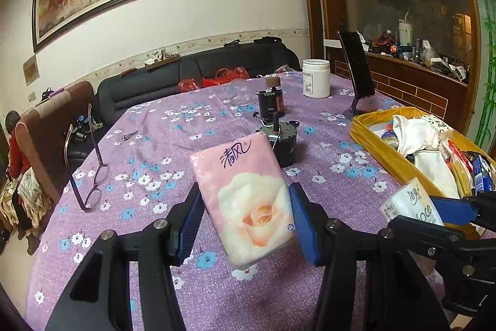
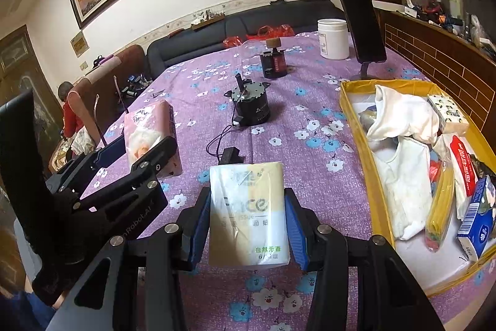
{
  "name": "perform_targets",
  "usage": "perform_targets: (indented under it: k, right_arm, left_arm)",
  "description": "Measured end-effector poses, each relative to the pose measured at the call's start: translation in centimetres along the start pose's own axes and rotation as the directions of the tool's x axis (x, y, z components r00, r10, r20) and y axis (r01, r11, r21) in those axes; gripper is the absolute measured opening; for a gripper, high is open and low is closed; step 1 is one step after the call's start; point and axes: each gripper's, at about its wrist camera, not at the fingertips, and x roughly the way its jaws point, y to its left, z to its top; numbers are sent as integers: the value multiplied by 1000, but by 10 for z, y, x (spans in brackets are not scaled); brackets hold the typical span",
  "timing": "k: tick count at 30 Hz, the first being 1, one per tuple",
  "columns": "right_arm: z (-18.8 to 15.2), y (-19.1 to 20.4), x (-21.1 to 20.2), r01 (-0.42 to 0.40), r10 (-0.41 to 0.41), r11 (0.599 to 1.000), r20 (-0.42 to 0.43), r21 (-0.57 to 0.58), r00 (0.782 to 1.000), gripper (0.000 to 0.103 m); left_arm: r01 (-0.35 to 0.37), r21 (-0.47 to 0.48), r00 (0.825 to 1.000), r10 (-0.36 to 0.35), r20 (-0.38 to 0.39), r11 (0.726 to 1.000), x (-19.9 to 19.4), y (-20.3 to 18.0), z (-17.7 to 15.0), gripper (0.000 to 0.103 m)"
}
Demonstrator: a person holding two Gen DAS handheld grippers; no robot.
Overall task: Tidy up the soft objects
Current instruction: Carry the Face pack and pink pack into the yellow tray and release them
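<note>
While both sit above the floral tablecloth (image 1: 161,126), left gripper (image 1: 245,216) pinching pink tissue pack (image 1: 248,194); right gripper (image 2: 248,225) clamped on white tissue pack (image 2: 248,207), yellow box (image 2: 359,126) nearby

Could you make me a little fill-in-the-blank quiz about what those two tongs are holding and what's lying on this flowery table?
1. The left tongs grip a tissue pack printed with a large ____.
2. The right tongs are shut on a white and ____ tissue pack.
3. The box holding white cloths is ____ in colour.
4. Near the table's left edge lie purple ____.

Missing words: rose; yellow; yellow; glasses
</note>
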Motion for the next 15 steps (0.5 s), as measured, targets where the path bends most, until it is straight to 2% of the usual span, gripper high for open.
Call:
perform_targets:
  k: [15]
  right_arm:
    - [1,-4,-4,0,0,1000,15,14,1000,50]
  left_arm:
    - [-7,8,1000,7,10,1000,-3,-2,0,54]
